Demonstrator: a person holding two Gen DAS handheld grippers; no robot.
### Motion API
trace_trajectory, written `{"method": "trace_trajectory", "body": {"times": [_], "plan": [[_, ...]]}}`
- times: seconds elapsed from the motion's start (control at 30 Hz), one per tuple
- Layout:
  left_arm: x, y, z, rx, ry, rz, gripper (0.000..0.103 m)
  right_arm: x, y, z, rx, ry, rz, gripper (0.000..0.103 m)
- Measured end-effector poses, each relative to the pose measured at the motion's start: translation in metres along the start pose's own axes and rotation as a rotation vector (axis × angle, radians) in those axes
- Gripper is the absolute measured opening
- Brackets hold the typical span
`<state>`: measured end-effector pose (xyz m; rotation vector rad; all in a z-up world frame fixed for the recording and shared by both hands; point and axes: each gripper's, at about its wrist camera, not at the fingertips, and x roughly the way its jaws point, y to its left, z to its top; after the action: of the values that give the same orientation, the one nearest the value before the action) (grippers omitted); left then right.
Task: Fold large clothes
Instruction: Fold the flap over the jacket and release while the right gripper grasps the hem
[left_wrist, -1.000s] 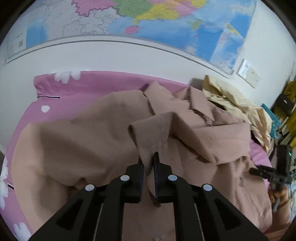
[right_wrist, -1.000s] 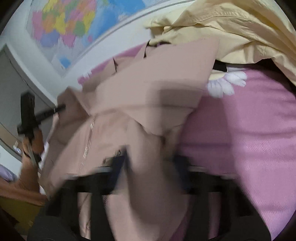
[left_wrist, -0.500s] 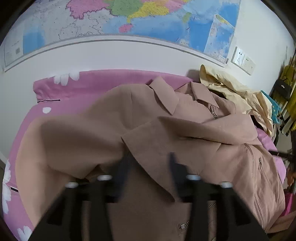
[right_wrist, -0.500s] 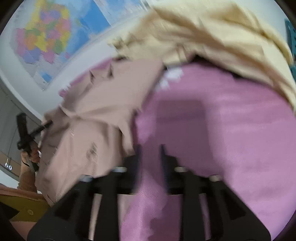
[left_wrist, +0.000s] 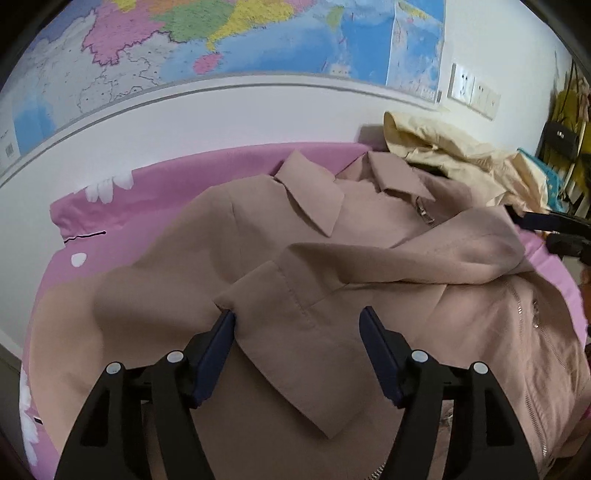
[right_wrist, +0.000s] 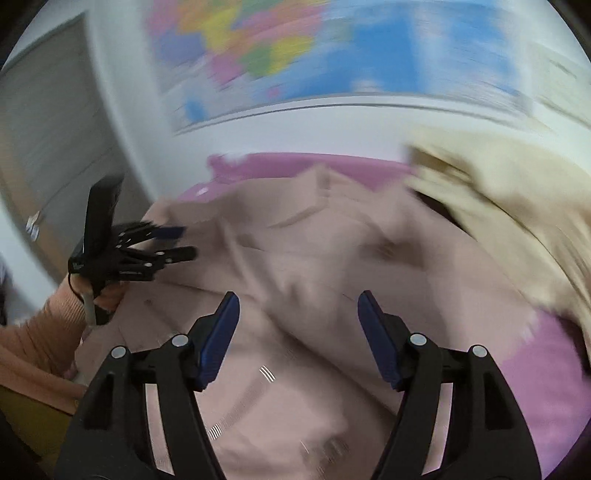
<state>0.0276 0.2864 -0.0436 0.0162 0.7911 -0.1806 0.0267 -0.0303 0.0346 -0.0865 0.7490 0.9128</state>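
A map (left_wrist: 258, 40) hangs on the white wall behind a bed with a pink sheet (left_wrist: 122, 218), where the tan jacket (left_wrist: 280, 258) lies spread, collar toward the wall. A cream garment (left_wrist: 454, 147) is heaped at the far right, just beside the collar.

A second ago the left gripper (left_wrist: 297, 317) was pinching a sleeve cuff (left_wrist: 280, 295); now its fingers stand wide apart and the cuff lies flat across the jacket's chest, touching the left finger's tip but not gripped. The right gripper (right_wrist: 297, 306) was also buried in tan cloth then; now its fingers are spread and empty above the jacket, and its view is smeared by motion. The other sleeve rests folded across the body near the zip (left_wrist: 424, 212).

Both sleeves look to be laid inward, so the sleeve step seems done. The likely next need is a fresh hold on the hem or sides to fold the body over.
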Motion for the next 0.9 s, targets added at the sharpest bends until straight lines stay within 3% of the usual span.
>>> {"method": "trace_trajectory", "body": {"times": [0.13, 0.23, 0.27, 0.3, 0.33, 0.43, 0.53, 0.6, 0.67, 0.77, 0.8, 0.9], "plan": [[-0.010, 0.004, -0.006, -0.021, -0.008, 0.004, 0.067, 0.064, 0.033, 0.032, -0.133, 0.105, 0.043, 0.063], [-0.018, 0.010, -0.011, -0.051, -0.016, 0.004, 0.067, 0.116, 0.049, 0.045, -0.185, 0.198, 0.049, 0.050], [-0.022, 0.013, -0.013, -0.063, -0.021, -0.004, 0.067, 0.131, 0.052, 0.046, -0.196, 0.234, 0.052, 0.039], [-0.026, 0.014, -0.014, -0.071, -0.025, -0.011, 0.067, 0.141, 0.053, 0.047, -0.202, 0.257, 0.060, 0.014], [-0.029, 0.016, -0.016, -0.078, -0.029, -0.015, 0.067, 0.144, 0.052, 0.049, -0.190, 0.264, 0.068, 0.001], [-0.043, 0.023, -0.022, -0.105, -0.047, -0.051, 0.067, 0.118, 0.048, 0.055, -0.161, 0.177, 0.082, 0.002], [-0.057, 0.024, -0.029, -0.101, -0.088, -0.059, 0.067, 0.057, 0.055, 0.053, -0.186, 0.056, 0.123, 0.002], [-0.065, 0.023, -0.035, -0.095, -0.106, -0.066, 0.067, 0.028, 0.068, 0.039, -0.210, 0.021, 0.143, 0.002], [-0.068, 0.022, -0.041, -0.112, -0.110, -0.095, 0.068, 0.015, 0.089, 0.017, -0.260, 0.038, 0.150, 0.002], [-0.066, 0.027, -0.052, -0.169, -0.089, -0.127, 0.075, 0.029, 0.110, -0.021, -0.289, 0.147, 0.169, 0.010], [-0.065, 0.030, -0.056, -0.194, -0.079, -0.140, 0.075, 0.035, 0.109, -0.035, -0.273, 0.190, 0.175, 0.019], [-0.071, 0.044, -0.071, -0.261, -0.076, -0.177, 0.075, 0.043, 0.097, -0.060, -0.209, 0.257, 0.172, 0.024]]}}
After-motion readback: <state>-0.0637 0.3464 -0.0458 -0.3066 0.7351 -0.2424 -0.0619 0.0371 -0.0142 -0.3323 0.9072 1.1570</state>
